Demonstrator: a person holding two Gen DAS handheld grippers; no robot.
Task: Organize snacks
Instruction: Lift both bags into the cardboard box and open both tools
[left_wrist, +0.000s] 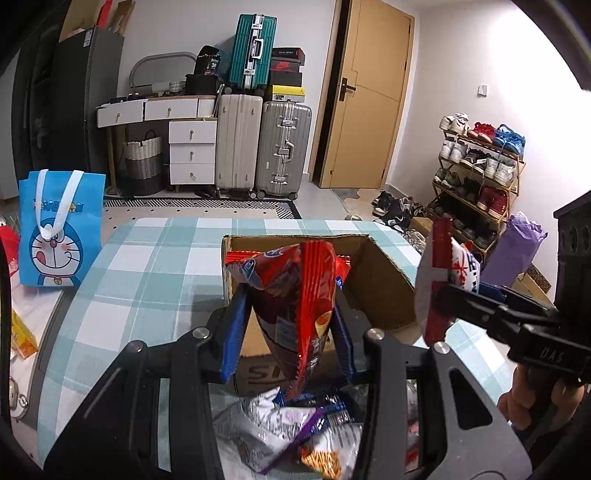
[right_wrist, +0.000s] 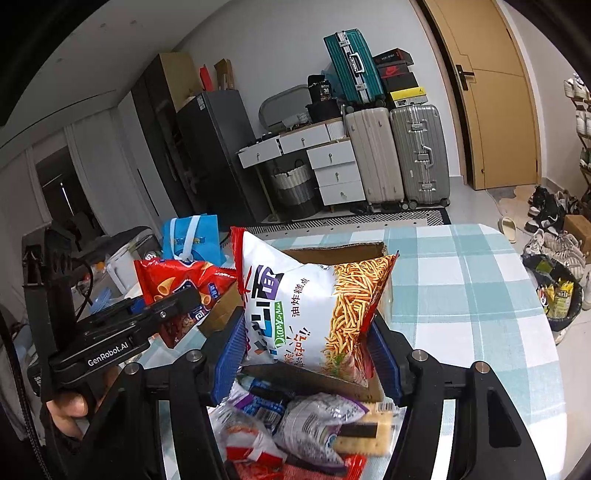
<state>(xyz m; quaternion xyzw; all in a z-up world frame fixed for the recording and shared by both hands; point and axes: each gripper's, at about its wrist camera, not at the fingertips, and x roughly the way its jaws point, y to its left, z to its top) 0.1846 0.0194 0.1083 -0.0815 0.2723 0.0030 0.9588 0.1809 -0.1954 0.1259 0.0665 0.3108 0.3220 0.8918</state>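
Worktop (left_wrist: 147, 266), covered in a teal-and-white check cloth. An open cardboard box (left_wrist: 384, 280) is stood on it. A white snack bag (right_wrist: 314, 317) printed with fried sticks is held above the box's near edge, clamped between the blue pads of the right hand-held gripper (right_wrist: 308, 354). A red snack bag (left_wrist: 295, 299) is held above the box front, clamped in the left hand-held gripper (left_wrist: 290, 339). More snack packets (right_wrist: 295, 424) are piled loose on the worktop below both.
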